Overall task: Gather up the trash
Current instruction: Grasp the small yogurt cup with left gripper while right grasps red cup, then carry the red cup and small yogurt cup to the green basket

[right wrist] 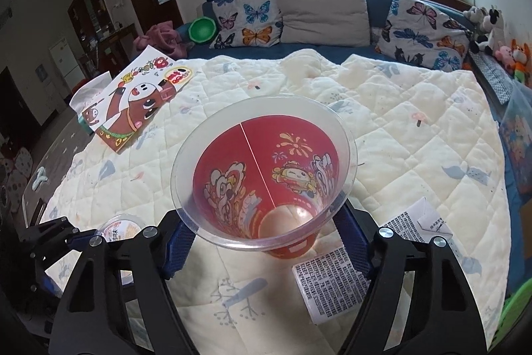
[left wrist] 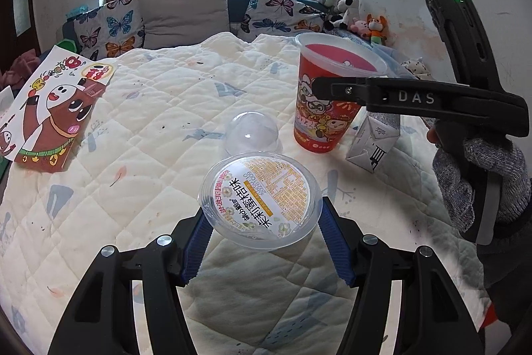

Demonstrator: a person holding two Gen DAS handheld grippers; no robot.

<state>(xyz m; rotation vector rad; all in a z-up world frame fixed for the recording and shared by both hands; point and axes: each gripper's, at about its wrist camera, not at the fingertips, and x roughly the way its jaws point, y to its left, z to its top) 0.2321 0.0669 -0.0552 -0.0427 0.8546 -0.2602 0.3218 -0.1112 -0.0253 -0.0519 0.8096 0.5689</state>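
My left gripper (left wrist: pixel 262 222) is shut on a clear plastic tub (left wrist: pixel 261 198) with a white and yellow printed lid, held a little above the quilt. The tub also shows at the lower left of the right wrist view (right wrist: pixel 121 227). My right gripper (right wrist: pixel 262 232) is shut on a red cartoon-printed plastic cup (right wrist: pixel 266 175), gripping it just under the rim; the cup stands upright and empty. In the left wrist view the cup (left wrist: pixel 324 108) stands right of centre with a right finger (left wrist: pixel 335 87) across it. A clear dome lid (left wrist: pixel 251 132) lies on the quilt beside the cup.
A white printed carton (right wrist: pixel 335 281) lies on the quilt right of the cup, also in the left wrist view (left wrist: pixel 374 142). A cartoon paper bag (left wrist: pixel 50 115) lies at the left edge. Pillows (left wrist: pixel 184 12) and soft toys (left wrist: pixel 362 19) line the far side of the cream quilt (left wrist: pixel 159 128).
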